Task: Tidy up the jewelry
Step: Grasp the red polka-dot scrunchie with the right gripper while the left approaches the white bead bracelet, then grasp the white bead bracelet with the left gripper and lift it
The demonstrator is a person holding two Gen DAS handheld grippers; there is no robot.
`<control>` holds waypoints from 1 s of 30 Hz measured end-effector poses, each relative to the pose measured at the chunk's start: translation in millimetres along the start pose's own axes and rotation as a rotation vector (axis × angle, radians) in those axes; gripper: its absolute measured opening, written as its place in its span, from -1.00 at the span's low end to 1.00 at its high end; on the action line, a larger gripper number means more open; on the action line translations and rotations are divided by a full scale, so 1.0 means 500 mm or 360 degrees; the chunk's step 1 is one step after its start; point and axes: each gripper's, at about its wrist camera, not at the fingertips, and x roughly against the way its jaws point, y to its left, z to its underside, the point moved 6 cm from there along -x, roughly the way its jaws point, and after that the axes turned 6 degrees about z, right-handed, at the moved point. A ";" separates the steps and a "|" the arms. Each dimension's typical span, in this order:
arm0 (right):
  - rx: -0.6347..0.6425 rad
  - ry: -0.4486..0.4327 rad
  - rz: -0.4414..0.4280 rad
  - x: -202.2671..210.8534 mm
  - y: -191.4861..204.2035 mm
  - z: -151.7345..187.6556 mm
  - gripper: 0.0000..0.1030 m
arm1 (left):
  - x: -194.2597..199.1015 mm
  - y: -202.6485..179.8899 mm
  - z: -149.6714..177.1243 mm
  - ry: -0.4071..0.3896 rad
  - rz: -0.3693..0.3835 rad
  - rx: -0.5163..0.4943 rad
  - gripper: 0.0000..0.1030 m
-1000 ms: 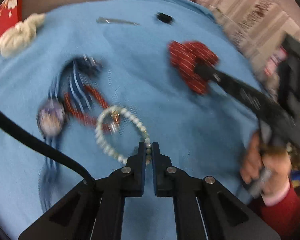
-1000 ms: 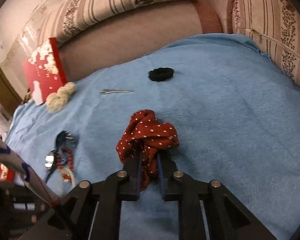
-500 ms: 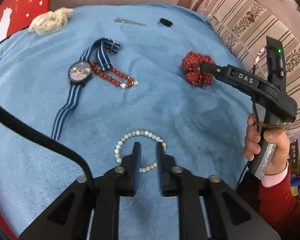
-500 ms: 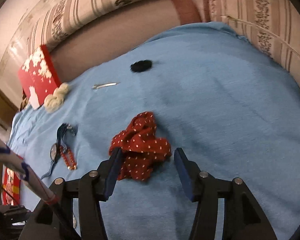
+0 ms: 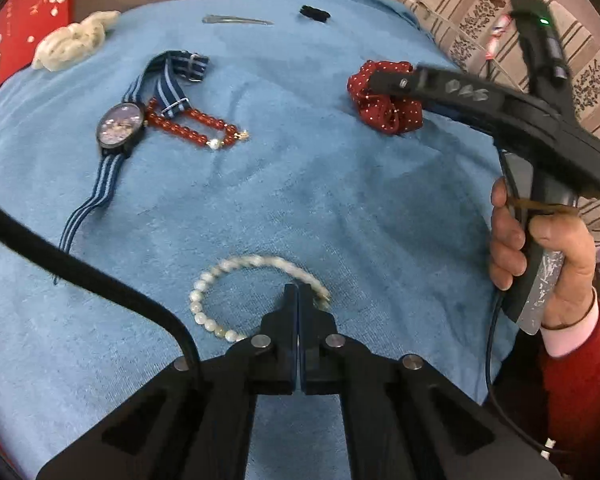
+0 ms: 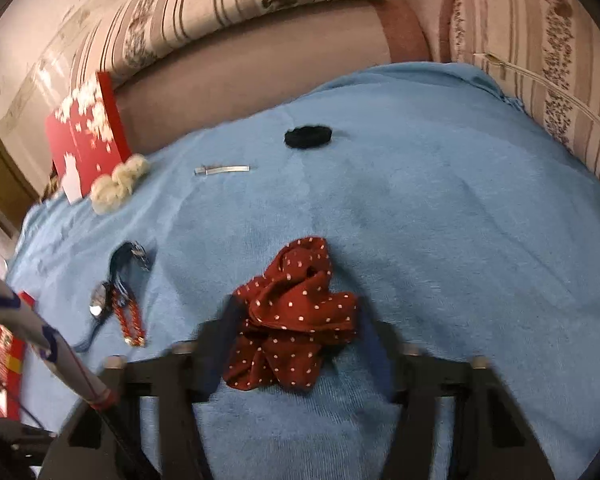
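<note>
A white pearl bracelet [image 5: 220, 276] lies on the blue towel [image 5: 320, 184]. My left gripper [image 5: 298, 294] is shut with its tips inside the bracelet's loop, holding nothing. A red polka-dot scrunchie [image 6: 296, 312] lies on the towel between the fingers of my open right gripper [image 6: 296, 332], which also shows in the left wrist view [image 5: 384, 80] by the scrunchie [image 5: 384, 108]. A blue-striped watch [image 5: 120, 130] and a red bead bracelet [image 5: 188, 130] lie together at the left.
A cream scrunchie [image 5: 74, 42], a silver hair clip [image 5: 236, 21] and a black hair tie [image 5: 315, 12] lie along the towel's far edge. A red floral box [image 6: 84, 136] stands at the back left. Striped sofa cushions [image 6: 556, 92] rise at the right.
My left gripper let go of the pearl bracelet, then shut again inside its loop. My right gripper opened off the red scrunchie and now straddles it.
</note>
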 end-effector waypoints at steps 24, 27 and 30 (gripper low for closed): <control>-0.0037 -0.0078 -0.0098 0.166 0.068 0.147 -0.68 | 0.091 0.050 0.009 -0.0181 -0.0057 0.0094 -0.15; -0.0052 -0.0065 -0.0102 0.159 0.062 0.153 -0.68 | 0.048 0.040 -0.003 -0.0118 -0.0106 0.0061 -0.15; -0.0069 -0.0049 -0.0111 0.147 0.058 0.156 -0.68 | 0.014 0.030 0.000 -0.0059 -0.0183 0.0024 -0.21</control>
